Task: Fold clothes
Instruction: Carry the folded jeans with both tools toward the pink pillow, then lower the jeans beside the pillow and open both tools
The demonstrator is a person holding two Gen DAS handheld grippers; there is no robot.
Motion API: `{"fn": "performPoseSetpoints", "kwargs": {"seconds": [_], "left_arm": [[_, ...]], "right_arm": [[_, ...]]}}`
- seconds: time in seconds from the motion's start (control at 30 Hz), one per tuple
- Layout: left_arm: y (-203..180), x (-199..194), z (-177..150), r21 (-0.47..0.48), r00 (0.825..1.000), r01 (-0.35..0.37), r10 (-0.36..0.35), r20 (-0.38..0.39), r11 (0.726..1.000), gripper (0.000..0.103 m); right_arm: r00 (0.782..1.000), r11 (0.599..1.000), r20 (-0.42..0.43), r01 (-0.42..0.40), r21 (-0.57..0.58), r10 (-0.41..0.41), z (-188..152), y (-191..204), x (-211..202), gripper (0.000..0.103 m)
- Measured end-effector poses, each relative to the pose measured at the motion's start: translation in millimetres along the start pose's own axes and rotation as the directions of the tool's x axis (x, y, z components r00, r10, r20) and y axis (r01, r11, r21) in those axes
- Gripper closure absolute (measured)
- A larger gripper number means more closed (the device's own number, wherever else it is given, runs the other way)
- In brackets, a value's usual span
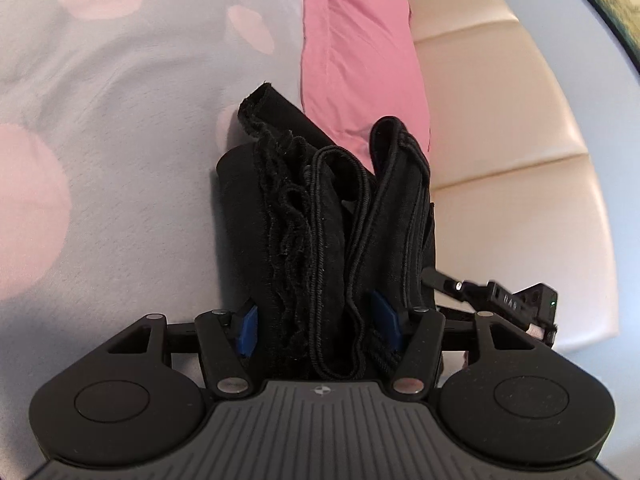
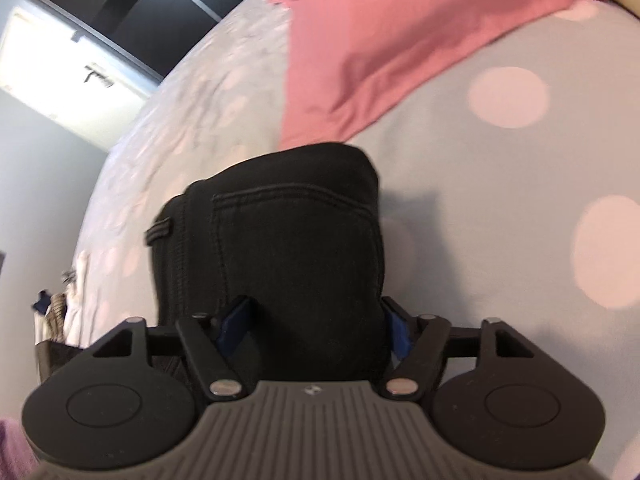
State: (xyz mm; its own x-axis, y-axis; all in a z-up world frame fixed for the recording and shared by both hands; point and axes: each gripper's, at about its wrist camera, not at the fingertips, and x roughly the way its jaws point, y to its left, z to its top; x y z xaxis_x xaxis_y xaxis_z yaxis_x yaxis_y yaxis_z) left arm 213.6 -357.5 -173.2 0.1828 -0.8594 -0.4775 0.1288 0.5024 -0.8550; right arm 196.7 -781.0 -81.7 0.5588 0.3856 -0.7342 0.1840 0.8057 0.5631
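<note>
A bed [image 1: 120,160] fills both views, spread with a pale grey-blue cover dotted with large pink spots, and a cream padded headboard [image 1: 520,140] runs along its far edge in the left wrist view. A pink pillow [image 1: 352,60] lies on the cover beside the headboard. Just in front of the pillow sits the folded black garment [image 2: 288,232], a thick stack of dark denim-like layers with a stitched pocket on its top face in the right wrist view and bunched hems and seams in the left wrist view. The left gripper [image 1: 320,320] has its jaws closed on the layered end of the garment, blue pads pressed against the cloth on both sides. The right gripper [image 2: 316,332] straddles the pocket end; its jaws stand wide, and whether its pads press on the cloth I cannot tell. A small heap of pale clothes [image 2: 60,308] lies at the bed's left edge.
</note>
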Motion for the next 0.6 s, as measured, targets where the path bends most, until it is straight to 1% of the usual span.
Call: {"fn": "performPoseSetpoints", "kwargs": {"seconds": [0.07, 0.17, 0.23, 0.27, 0.3, 0.33, 0.4, 0.47, 0.6], "left_arm": [[-4, -3, 2, 0.010, 1.000, -0.021, 0.021, -0.007, 1.000, 0.046], [-10, -7, 5, 0.027, 0.999, -0.051, 0.052, -0.011, 0.998, 0.045], [-18, -17, 4, 0.066, 0.998, -0.065, 0.065, 0.000, 0.996, 0.044], [-24, -25, 3, 0.103, 0.997, -0.079, 0.079, 0.006, 0.992, 0.044], [-30, -36, 2, 0.145, 0.995, -0.098, 0.098, 0.009, 0.985, 0.044], [-36, -47, 1, 0.186, 0.993, -0.116, 0.116, 0.013, 0.976, 0.044], [-45, -72, -1, 0.259, 0.989, -0.149, 0.147, 0.030, 0.954, 0.044], [-52, -101, -3, 0.315, 0.985, -0.170, 0.161, 0.057, 0.934, 0.043], [-68, -157, 2, 0.400, 0.969, -0.246, 0.209, 0.135, 0.883, 0.040]], "right_arm": [[0.997, 0.998, 0.045, 0.062, 0.002, -0.062, -1, 7, -12, 0.030], [0.983, 0.989, 0.108, 0.150, -0.005, -0.149, -5, 21, -31, 0.029], [0.973, 0.981, 0.142, 0.190, -0.034, -0.183, -13, 38, -43, 0.033], [0.967, 0.977, 0.160, 0.208, -0.053, -0.198, -19, 48, -49, 0.038], [0.961, 0.971, 0.180, 0.227, -0.071, -0.212, -25, 58, -55, 0.043], [0.957, 0.967, 0.189, 0.239, -0.086, -0.220, -32, 67, -59, 0.044], [0.951, 0.959, 0.205, 0.259, -0.113, -0.233, -46, 86, -64, 0.055], [0.947, 0.956, 0.221, 0.263, -0.126, -0.232, -60, 108, -69, 0.060], [0.948, 0.954, 0.249, 0.246, -0.171, -0.200, -80, 165, -76, 0.061]]}}
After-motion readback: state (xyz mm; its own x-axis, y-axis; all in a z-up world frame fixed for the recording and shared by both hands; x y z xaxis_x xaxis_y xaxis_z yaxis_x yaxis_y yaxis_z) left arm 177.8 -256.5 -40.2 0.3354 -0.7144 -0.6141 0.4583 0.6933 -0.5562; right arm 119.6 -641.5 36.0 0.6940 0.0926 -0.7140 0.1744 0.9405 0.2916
